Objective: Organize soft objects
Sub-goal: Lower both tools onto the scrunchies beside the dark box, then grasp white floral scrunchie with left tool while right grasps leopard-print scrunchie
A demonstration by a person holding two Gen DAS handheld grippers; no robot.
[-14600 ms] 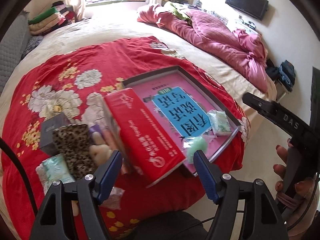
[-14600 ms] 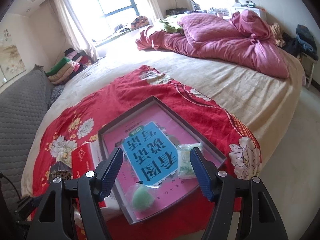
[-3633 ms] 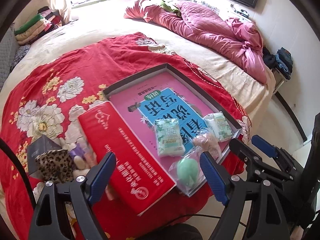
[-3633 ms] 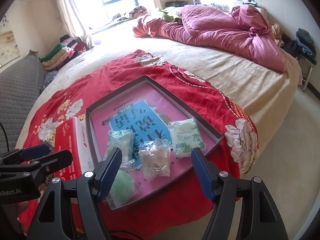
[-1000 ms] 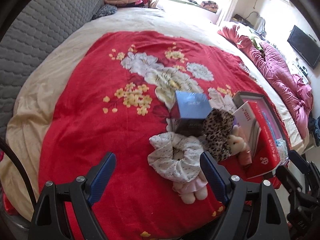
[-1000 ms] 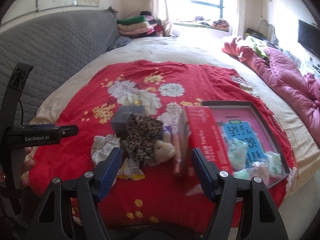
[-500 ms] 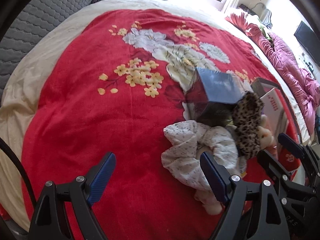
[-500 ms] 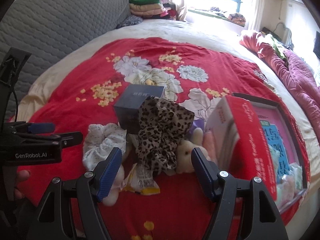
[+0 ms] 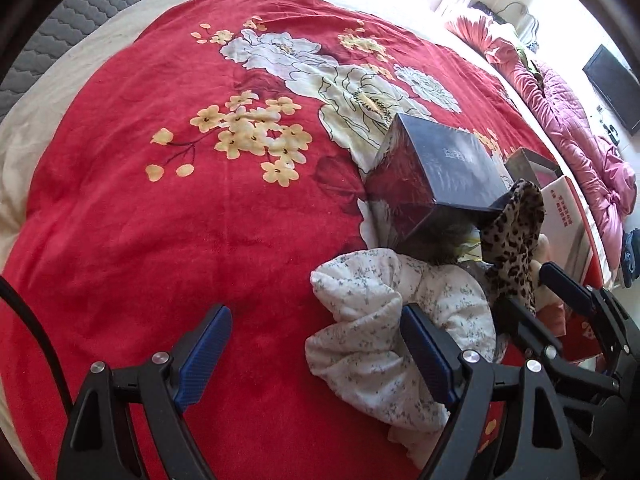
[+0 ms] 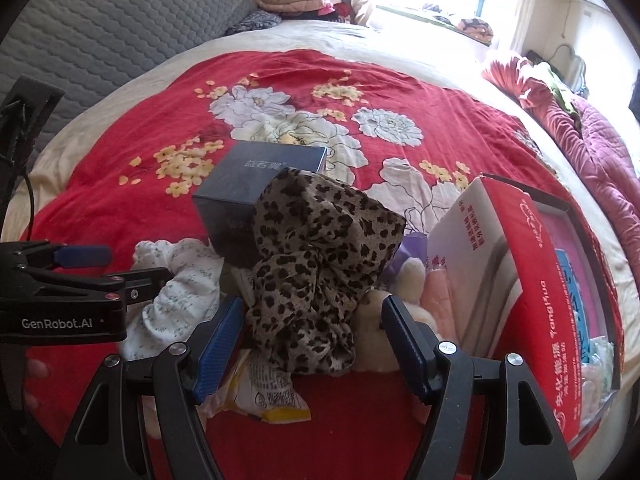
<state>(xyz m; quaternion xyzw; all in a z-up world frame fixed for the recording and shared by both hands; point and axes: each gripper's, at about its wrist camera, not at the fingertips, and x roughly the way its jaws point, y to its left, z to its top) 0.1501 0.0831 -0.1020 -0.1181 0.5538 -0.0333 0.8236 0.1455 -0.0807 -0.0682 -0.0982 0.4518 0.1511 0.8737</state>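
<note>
A white floral scrunchie [image 9: 384, 332] lies on the red blanket; it also shows in the right wrist view [image 10: 176, 292]. My left gripper [image 9: 316, 348] is open, its right finger over the scrunchie's left part. A leopard-print scrunchie [image 10: 316, 264] leans on a dark blue box [image 10: 256, 196]; my right gripper [image 10: 312, 340] is open around its lower part. A cream plush toy [image 10: 384, 328] sits beside it, partly hidden. The leopard scrunchie [image 9: 514, 236] and the box [image 9: 432, 172] show in the left wrist view too.
A yellow and white snack packet [image 10: 264, 392] lies under the right gripper. A red carton [image 10: 528, 280] stands on edge against a grey tray [image 10: 600, 264] holding packets. A pink quilt [image 10: 600, 152] lies far right; a grey headboard [image 10: 120, 32] lies beyond the red blanket [image 9: 160, 208].
Both grippers have moved closer to the pile. The left now reaches the white scrunchie and the right frames the leopard scrunchie. Both stay open.
</note>
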